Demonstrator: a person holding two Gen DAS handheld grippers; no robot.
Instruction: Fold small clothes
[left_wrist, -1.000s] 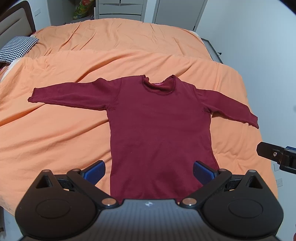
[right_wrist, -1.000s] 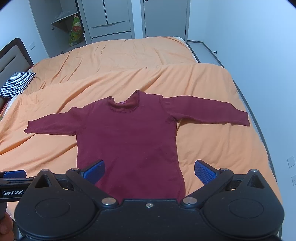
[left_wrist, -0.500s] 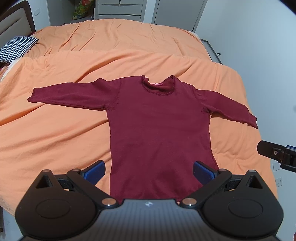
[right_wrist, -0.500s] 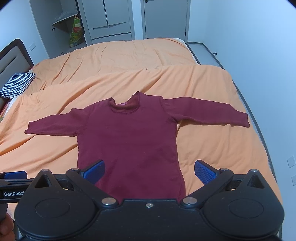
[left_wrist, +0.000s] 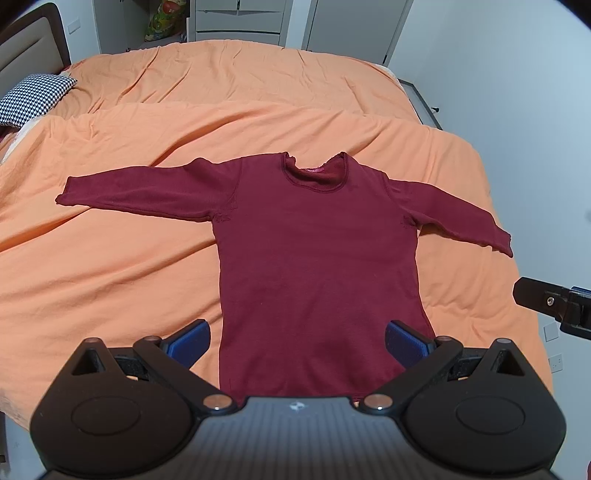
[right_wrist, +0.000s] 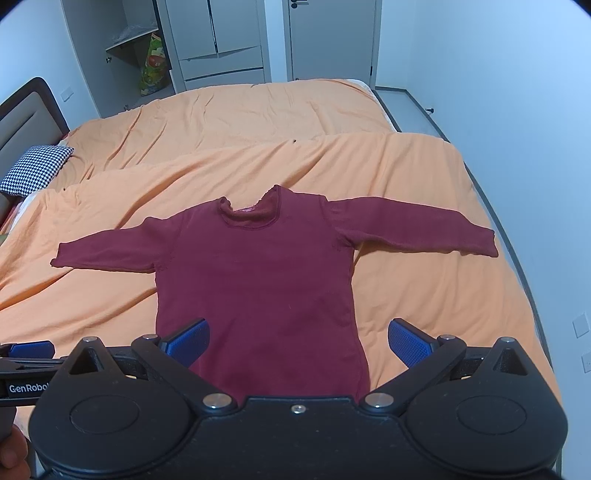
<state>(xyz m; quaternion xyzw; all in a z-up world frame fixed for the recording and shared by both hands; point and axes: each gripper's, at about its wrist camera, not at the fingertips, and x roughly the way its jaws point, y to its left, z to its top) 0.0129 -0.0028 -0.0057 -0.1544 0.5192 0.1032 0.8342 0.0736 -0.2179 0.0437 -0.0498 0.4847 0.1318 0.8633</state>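
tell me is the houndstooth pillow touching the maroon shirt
Apart. The right wrist view shows the pillow by the headboard and the maroon shirt spread flat nearer, with wide bare orange duvet between pillow and closest sleeve.

Even soft light, sharp, fisheye-bent edges.

Only one bit of text readable: "GenRobo", white letters on the black body of the left gripper (right_wrist: 297, 334), seen at the left edge of the right wrist view; the word runs on behind the right gripper's frame, rest hidden. Nothing else legible, incl. the colourful bag (right_wrist: 152, 61) by the wardrobe, print too blurred.
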